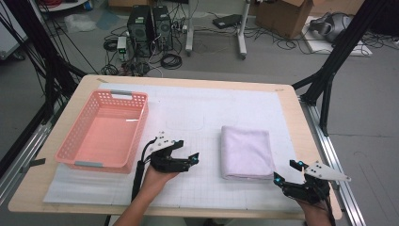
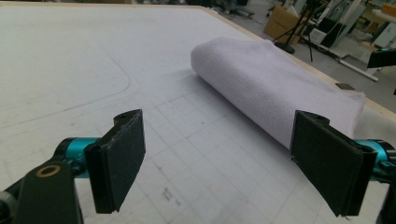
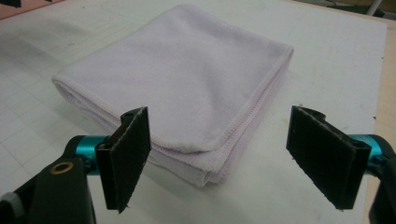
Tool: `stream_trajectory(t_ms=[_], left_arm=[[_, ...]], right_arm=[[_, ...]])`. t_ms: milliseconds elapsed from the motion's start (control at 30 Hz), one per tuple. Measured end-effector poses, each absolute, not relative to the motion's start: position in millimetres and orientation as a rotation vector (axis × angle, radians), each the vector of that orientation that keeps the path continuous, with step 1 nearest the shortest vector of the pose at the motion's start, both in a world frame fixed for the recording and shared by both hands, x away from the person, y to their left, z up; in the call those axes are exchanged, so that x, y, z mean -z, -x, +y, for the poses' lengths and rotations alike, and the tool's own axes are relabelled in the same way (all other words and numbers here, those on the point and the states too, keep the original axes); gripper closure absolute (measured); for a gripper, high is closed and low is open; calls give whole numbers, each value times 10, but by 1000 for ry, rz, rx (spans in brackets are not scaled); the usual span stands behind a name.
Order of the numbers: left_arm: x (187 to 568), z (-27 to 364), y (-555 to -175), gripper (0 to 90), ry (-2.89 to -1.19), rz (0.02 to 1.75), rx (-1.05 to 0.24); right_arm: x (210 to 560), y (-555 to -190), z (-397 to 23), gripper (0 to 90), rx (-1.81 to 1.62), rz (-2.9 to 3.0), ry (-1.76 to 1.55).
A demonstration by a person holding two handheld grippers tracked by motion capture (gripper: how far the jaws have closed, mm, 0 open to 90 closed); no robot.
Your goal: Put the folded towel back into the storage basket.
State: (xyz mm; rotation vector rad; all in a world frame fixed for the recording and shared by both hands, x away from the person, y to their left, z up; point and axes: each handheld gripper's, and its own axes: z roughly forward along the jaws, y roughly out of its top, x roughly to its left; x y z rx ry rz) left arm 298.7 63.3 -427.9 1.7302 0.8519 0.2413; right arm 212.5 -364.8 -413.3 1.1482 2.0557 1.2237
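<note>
While both hands sit low at the near table edge, folded lilac towel (image 1: 247, 151) lies flat on white grid mat (image 1: 197, 113), right of centre, well apart from pink basket (image 1: 104, 132) at far left. L gripper (image 1: 194, 159) just left of towel, near its lower left corner, jaws spread wide, nothing between them, not touching cloth; in left gripper view the towel's rounded fold (image 2: 275, 88) lies ahead and to the right. R gripper (image 1: 286, 171) near towel's lower right corner, jaws also wide apart and empty; in right gripper view the stacked hemmed corner (image 3: 205, 158) sits just ahead, between the jaws' line. Contact w/ cloth: none seen.
</note>
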Motion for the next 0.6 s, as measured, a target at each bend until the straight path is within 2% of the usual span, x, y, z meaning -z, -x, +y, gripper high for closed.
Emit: stream_trajectory(t_ms=[600], left_arm=[[4224,-27,-3331,199,-1805,864,-75]], right_arm=[[4138,-2134,-3706,207,-1233,2046,-1164]])
